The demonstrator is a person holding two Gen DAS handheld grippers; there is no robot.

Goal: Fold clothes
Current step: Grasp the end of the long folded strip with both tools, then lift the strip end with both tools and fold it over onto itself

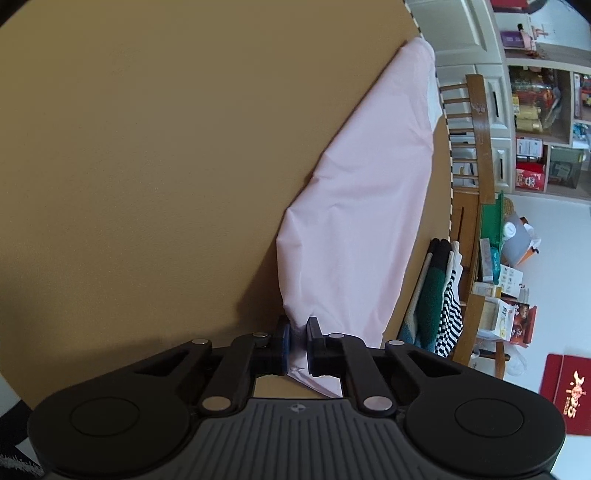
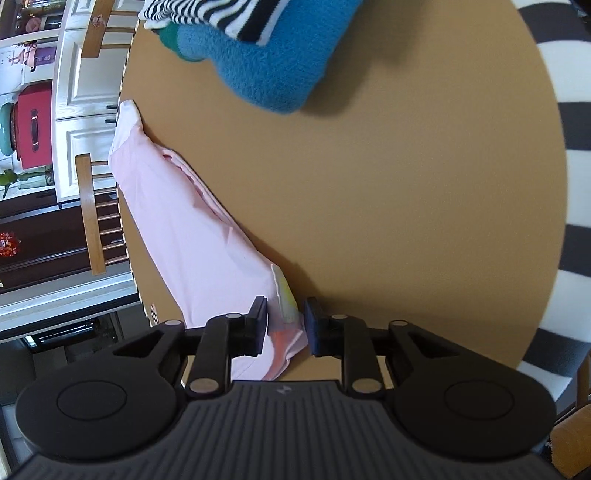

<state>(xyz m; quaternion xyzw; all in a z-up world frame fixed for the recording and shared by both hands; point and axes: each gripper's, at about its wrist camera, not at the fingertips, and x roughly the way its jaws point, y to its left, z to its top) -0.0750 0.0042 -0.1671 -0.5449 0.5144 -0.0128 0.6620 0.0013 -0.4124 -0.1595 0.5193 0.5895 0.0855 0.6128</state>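
A pale pink garment [image 1: 354, 206] lies stretched across the tan table [image 1: 147, 166]. My left gripper [image 1: 297, 341] is shut on one end of it, the cloth pinched between the blue pads. In the right wrist view the same pink garment [image 2: 184, 221] runs away towards the table's edge. My right gripper [image 2: 284, 326] has its jaws a little apart around the other end, where a yellow and orange print shows; the cloth fills the gap.
A pile of clothes, blue fleece [image 2: 266, 62] under a black-and-white striped piece [image 2: 221, 14], lies on the table [image 2: 406, 203]. The same pile [image 1: 439, 295] shows by the table edge. Wooden chairs [image 1: 480, 140] and shelves stand beyond.
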